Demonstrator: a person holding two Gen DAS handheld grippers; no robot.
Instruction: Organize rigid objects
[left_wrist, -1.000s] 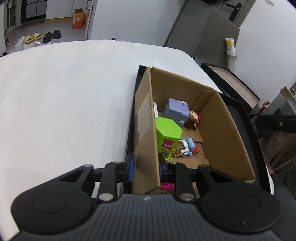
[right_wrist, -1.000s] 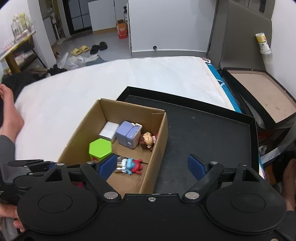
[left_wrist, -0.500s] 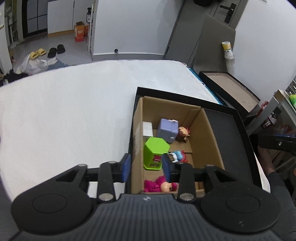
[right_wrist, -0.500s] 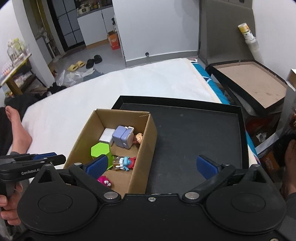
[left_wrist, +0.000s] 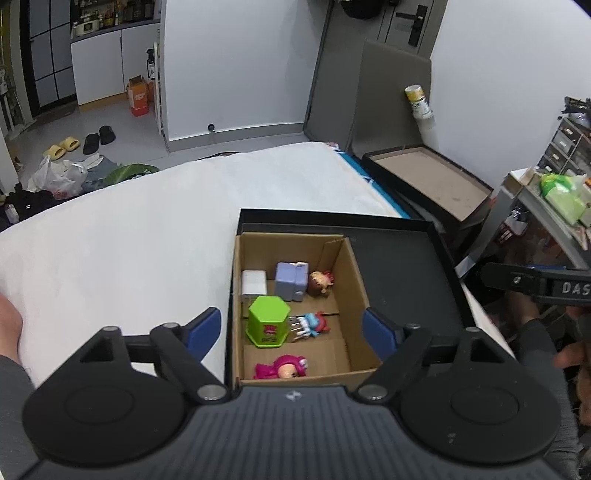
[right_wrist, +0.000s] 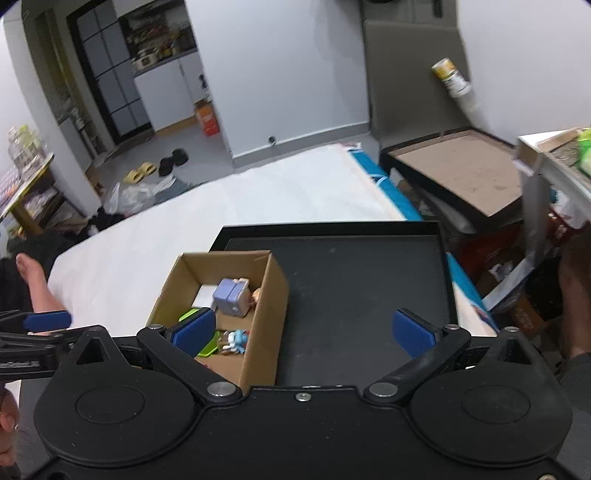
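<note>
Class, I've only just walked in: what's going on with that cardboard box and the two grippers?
A person holds two grippers above a cardboard box on a black tray. The left gripper, jaws just opened, holds nothing; the right gripper is open and empty too. In the box lie a green hexagonal container, a lavender block and small figurines.

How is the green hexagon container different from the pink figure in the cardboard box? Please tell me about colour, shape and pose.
The green hexagon container is bright green with flat sides and stands upright; the pink figure is pink, rounded, and lies on its side. The container is taller and bulkier than the figure. The container sits in the middle of the cardboard box, the figure nearer the camera end. Both rest on the box floor, and neither gripper holds them.
</note>
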